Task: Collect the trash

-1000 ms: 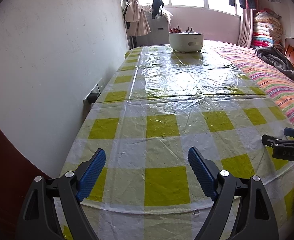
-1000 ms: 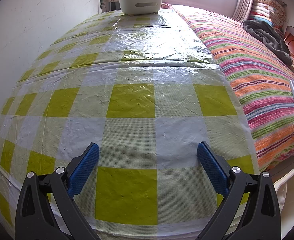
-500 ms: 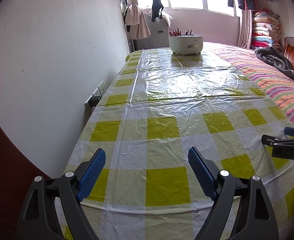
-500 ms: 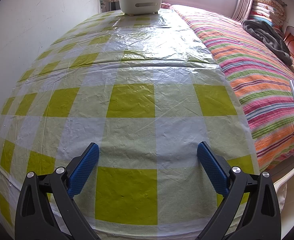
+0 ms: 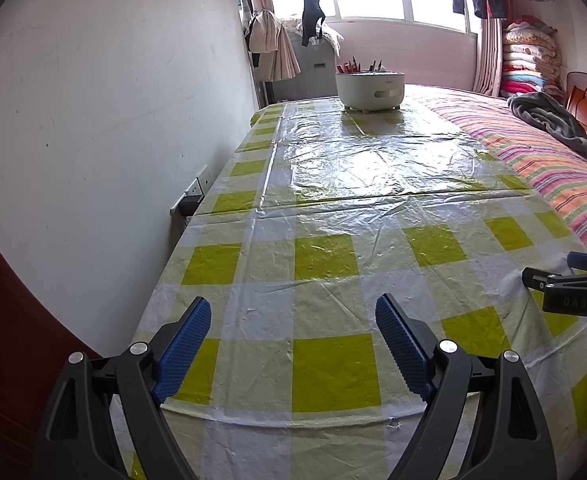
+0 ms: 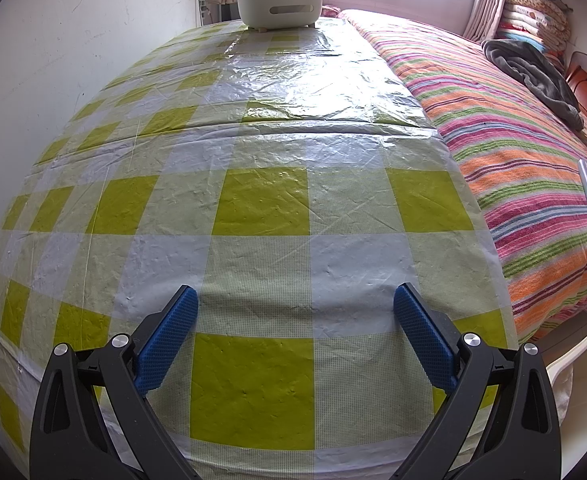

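Over the near end of the table [image 5: 325,256], the left gripper [image 5: 293,344] hangs with blue pads [image 5: 183,346] spread wide, nothing between them. Beside it, the right gripper [image 6: 295,330] is likewise splayed and empty above the checked cloth [image 6: 261,204]. At the far end stands a white bin [image 5: 370,89] with trash [image 5: 353,67] poking above its rim. Along the right runs a striped bed [image 6: 505,128], a grey blanket [image 6: 533,76] heaped on it.
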`<state>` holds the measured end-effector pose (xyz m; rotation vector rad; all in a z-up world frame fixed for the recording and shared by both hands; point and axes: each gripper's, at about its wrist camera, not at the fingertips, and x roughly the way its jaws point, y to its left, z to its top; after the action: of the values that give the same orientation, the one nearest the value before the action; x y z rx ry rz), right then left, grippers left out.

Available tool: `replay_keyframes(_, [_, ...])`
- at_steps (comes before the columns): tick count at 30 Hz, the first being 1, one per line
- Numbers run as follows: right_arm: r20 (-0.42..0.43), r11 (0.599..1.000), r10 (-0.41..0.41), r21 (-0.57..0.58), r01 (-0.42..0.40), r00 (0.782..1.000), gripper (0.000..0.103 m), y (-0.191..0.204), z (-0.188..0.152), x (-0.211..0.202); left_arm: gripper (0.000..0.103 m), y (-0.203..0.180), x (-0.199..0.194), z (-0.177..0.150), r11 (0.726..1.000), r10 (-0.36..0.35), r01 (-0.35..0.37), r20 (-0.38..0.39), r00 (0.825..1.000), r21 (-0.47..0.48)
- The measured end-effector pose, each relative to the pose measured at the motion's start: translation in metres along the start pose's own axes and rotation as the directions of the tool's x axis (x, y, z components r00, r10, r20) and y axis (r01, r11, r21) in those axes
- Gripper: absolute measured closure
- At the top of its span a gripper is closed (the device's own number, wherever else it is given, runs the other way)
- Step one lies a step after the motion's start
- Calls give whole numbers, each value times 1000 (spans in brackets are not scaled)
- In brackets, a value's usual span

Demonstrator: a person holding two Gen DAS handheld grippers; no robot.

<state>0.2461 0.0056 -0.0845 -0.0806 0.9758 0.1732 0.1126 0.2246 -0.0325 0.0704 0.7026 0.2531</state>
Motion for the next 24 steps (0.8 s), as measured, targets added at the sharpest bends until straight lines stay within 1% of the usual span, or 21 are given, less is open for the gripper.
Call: replay_keyframes(24, [0,1000,0,-1,0,1000,6,0,0,0,21,-3,2,-2,1000,-10,10,-2,1000,3])
